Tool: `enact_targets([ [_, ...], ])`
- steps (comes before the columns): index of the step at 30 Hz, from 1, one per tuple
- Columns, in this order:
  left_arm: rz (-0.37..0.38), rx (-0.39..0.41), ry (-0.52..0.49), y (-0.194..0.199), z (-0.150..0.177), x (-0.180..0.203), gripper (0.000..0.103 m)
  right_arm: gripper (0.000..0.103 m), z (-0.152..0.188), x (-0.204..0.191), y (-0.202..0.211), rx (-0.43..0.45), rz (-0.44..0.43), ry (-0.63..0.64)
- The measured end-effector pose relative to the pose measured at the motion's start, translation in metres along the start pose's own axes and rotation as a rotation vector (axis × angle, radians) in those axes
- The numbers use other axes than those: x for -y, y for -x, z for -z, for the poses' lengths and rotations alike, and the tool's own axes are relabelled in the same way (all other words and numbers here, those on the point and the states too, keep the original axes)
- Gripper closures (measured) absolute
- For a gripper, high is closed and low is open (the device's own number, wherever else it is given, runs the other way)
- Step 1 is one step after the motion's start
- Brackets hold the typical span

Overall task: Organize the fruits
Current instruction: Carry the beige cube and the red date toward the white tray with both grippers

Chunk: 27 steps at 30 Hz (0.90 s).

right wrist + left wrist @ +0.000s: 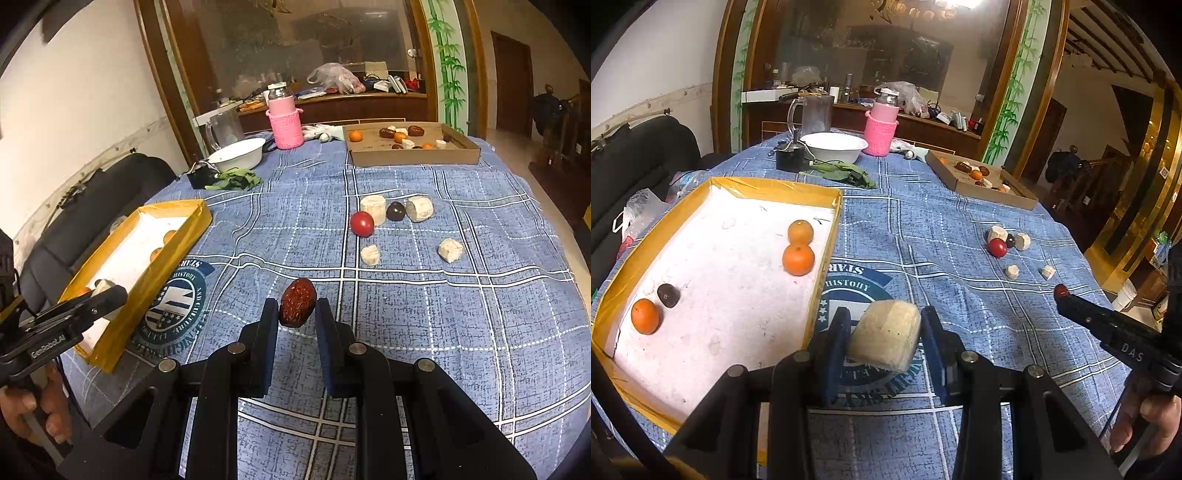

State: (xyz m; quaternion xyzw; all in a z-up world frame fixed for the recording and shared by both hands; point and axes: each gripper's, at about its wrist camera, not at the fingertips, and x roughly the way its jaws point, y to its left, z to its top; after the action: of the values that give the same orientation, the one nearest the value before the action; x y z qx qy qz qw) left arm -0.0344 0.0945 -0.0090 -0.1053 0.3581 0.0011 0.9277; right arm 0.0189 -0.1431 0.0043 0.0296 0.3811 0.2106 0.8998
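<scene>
My left gripper is shut on a pale beige chunk, held above the cloth just right of the yellow tray. The tray holds three oranges and a dark fruit. My right gripper is shut on a wrinkled red date above the cloth; it also shows in the left wrist view. On the cloth lie a red tomato, a dark fruit and several pale chunks.
A cardboard tray with mixed fruit stands at the back right. A white bowl, pink-sleeved bottle, jug, black device and green leaves stand at the back. A black chair is left of the table.
</scene>
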Motion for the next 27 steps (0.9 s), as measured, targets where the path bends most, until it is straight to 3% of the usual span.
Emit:
enact_targets([
  [15, -0.046, 0.003, 0.032, 0.004, -0.004, -0.015, 0.061, 0.083, -0.002, -0.012, -0.002, 0.005, -0.044, 0.019],
  [27, -0.097, 0.01, 0.082, 0.006, -0.01, -0.043, 0.061, 0.083, -0.014, -0.046, -0.009, 0.012, -0.11, 0.082],
])
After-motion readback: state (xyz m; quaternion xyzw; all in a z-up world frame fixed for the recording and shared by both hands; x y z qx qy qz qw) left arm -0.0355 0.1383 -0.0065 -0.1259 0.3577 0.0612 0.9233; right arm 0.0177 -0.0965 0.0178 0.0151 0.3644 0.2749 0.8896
